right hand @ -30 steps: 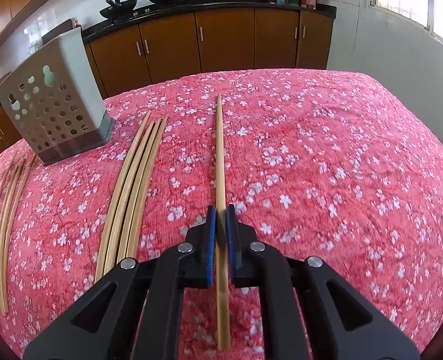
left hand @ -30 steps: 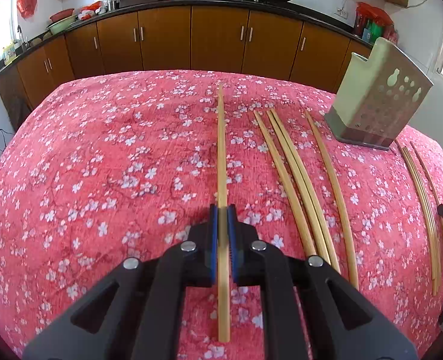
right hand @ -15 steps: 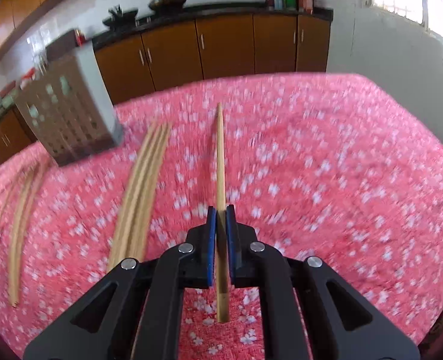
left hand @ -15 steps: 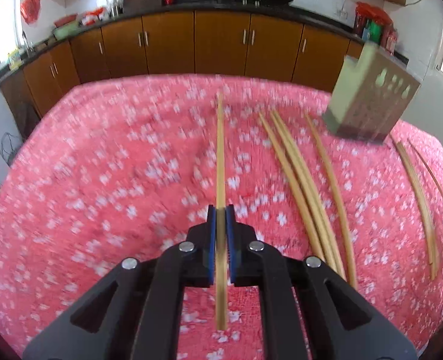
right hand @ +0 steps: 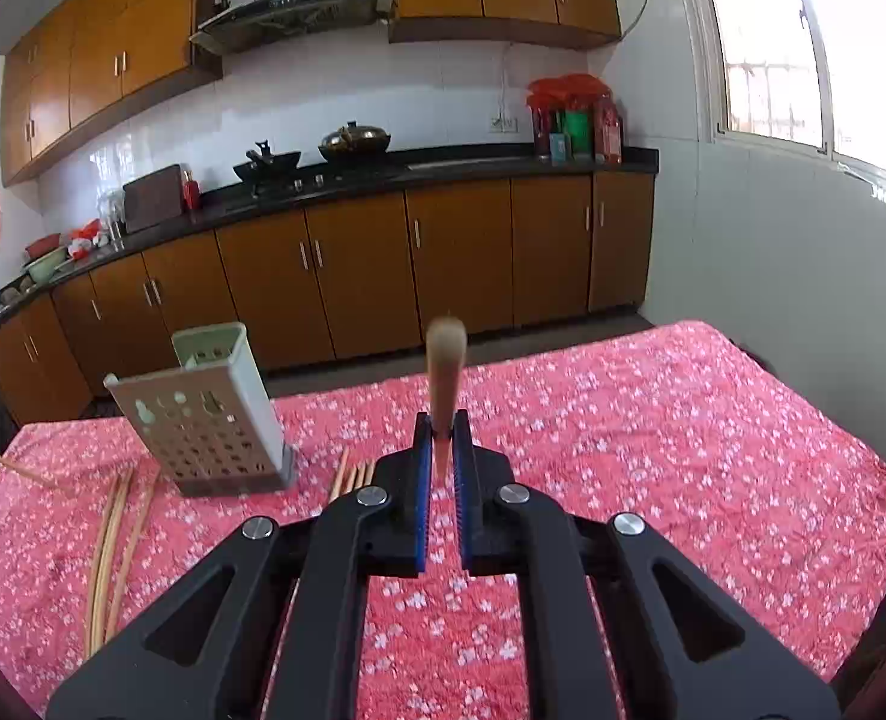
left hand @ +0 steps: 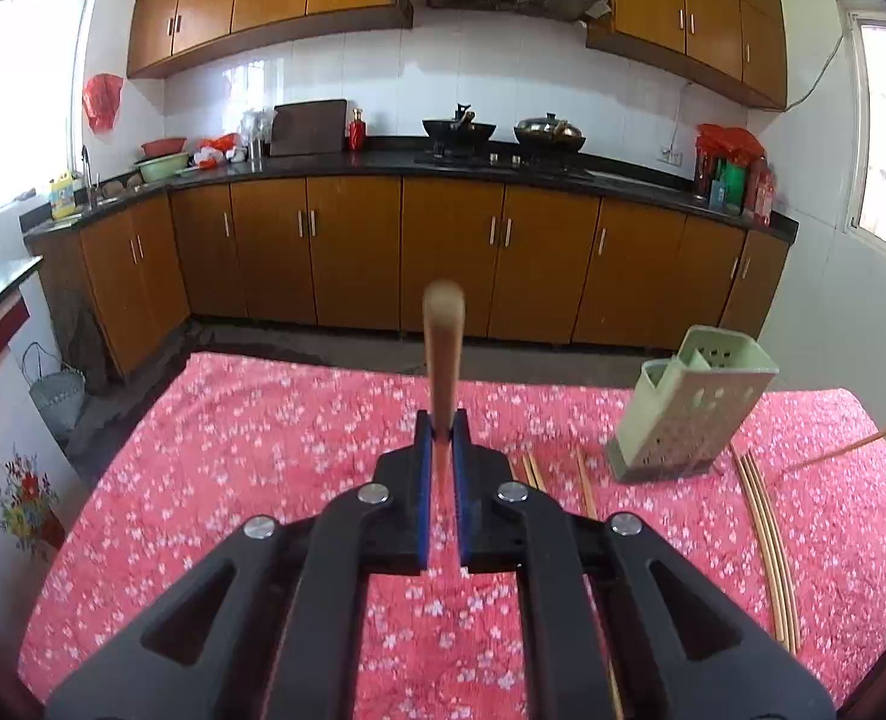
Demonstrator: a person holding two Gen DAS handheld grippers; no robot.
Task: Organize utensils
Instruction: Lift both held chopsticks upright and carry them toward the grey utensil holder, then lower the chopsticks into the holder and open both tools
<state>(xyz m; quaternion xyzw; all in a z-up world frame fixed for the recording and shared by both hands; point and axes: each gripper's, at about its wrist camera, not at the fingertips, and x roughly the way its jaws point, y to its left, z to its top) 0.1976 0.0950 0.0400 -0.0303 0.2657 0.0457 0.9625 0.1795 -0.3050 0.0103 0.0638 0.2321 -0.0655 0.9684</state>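
Observation:
My left gripper (left hand: 442,433) is shut on a bamboo chopstick (left hand: 443,354) and holds it lifted off the table, pointing forward. My right gripper (right hand: 442,433) is shut on another bamboo chopstick (right hand: 444,372), also lifted. The pale green perforated utensil holder (left hand: 686,408) stands tilted to the right in the left wrist view and to the left in the right wrist view (right hand: 203,420). Loose chopsticks lie on the cloth beside it (left hand: 767,534) (right hand: 110,546), with more partly hidden behind the grippers (right hand: 353,474).
The table wears a red floral cloth (left hand: 263,468). The other gripper's chopstick shows at the right edge of the left wrist view (left hand: 839,451). Brown kitchen cabinets (left hand: 443,252) and a counter with woks stand beyond the table's far edge.
Both grippers have risen and tilted up with their chopsticks, lifting them off the cloth. The views now face the kitchen wall instead of the tabletop.

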